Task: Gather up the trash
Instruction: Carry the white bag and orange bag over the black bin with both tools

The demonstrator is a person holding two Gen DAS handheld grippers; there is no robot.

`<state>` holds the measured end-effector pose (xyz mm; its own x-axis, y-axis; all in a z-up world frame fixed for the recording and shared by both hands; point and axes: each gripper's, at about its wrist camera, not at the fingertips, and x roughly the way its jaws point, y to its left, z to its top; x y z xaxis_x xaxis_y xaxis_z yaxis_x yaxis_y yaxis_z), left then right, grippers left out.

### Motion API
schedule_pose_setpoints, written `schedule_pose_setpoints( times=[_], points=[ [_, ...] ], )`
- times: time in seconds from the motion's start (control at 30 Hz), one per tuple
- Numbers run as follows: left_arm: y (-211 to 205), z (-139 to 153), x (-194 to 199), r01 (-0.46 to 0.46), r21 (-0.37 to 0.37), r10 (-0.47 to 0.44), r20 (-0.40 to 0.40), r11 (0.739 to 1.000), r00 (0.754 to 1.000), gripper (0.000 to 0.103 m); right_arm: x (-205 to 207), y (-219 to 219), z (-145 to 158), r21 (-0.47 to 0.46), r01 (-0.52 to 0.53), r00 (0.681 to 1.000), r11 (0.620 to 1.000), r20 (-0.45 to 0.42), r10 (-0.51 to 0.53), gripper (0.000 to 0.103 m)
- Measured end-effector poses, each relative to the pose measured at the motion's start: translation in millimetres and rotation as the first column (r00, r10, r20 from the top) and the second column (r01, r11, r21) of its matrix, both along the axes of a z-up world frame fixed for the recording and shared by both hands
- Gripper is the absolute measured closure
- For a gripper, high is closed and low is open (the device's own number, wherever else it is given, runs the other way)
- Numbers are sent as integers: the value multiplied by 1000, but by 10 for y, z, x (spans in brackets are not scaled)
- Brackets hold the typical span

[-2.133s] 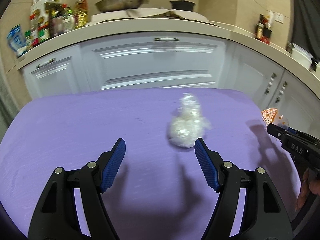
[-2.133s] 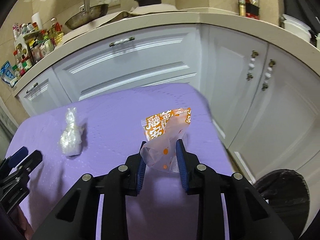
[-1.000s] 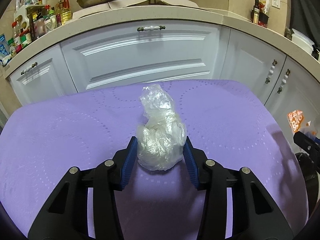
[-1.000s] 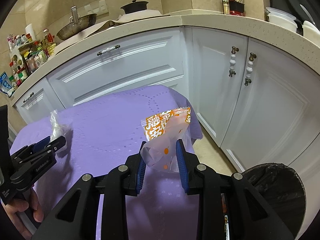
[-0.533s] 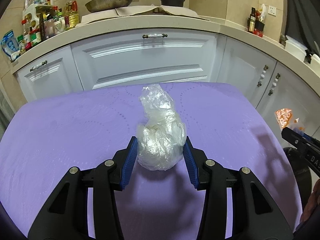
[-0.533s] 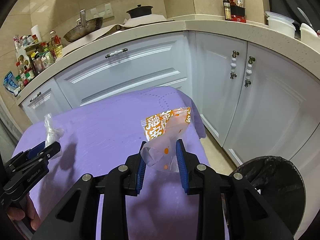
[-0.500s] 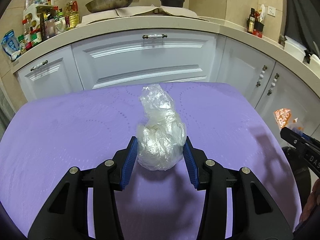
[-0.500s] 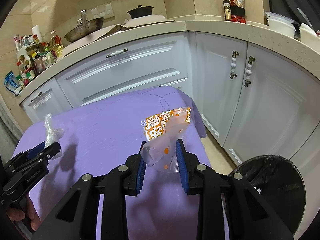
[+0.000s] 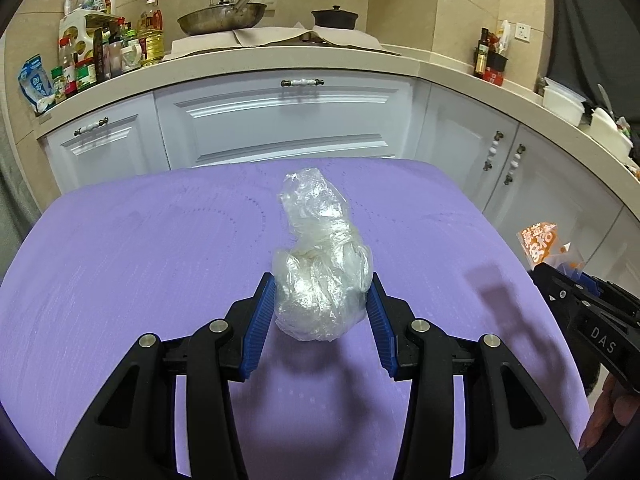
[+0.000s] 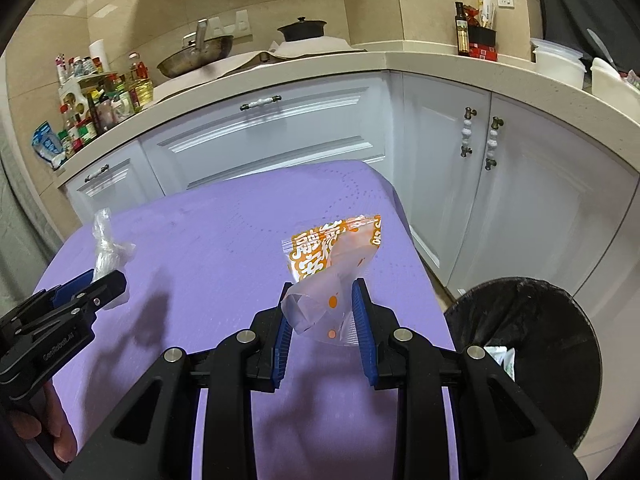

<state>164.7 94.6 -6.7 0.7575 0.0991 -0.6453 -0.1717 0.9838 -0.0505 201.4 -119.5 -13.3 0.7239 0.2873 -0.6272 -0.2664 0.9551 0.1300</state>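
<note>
Carrying: both tools are loaded and held above the purple worktop (image 9: pixel 120 280), so each piece of trash rides clear of the cloth on its way to the bin.
Left tool (image 9: pixel 322 312): its blue pads press on both sides of the crumpled clear plastic bag (image 9: pixel 322 280); the bag's knotted neck sticks up and forward, and its shadow on the cloth below suggests it is lifted, over the middle of the worktop.
Right tool (image 10: pixel 323 320): clamped on the lower, clear end of the orange snack wrapper (image 10: pixel 332 256), which stands up between the pads above the worktop's right edge.
Why the grips: squeezing the bulky part of each soft piece keeps it from slipping while it is carried.
Bin (image 10: pixel 532 360): black-lined, on the floor just past the worktop's right edge, beside the white cabinets (image 10: pixel 520 208); some trash already shows inside.
Far side: kitchen counter (image 9: pixel 280 60) with a pan, a pot and bottles, apart from the work.
Change from two seconds ago: the left tool then stood open, short of the bag lying on the cloth; now it grips it. The right tool held the wrapper then too, but the bin now shows far more fully, so it has swung toward the right edge.
Likely next: drop the wrapper first, the bag after.
</note>
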Motion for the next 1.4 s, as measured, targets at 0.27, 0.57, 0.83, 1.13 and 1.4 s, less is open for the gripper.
schedule_pose_setpoints(
  times=[0.27,0.57,0.83,1.13,1.4],
  points=[
    [-108,33,-325,14,8,-14,13,1000,1000,59,-284,-132,23,3,5,1000,1000,17,-5,73],
    [-349,74,-489,71,14,-71,27,997,997,59,-518,-367,17,11,46,998,999,29,-46,73],
    [-738,121,-469,171,20,-172,46,985,984,59,-638,-741,33,20,138,989,990,42,-139,73],
    [-1282,134,-356,306,26,-307,57,952,950,59,-722,-1224,10,22,261,964,965,39,-262,73],
    [-1844,71,-168,413,33,-415,53,910,909,59,-714,-1676,-44,14,370,929,929,28,-370,73]
  ],
)
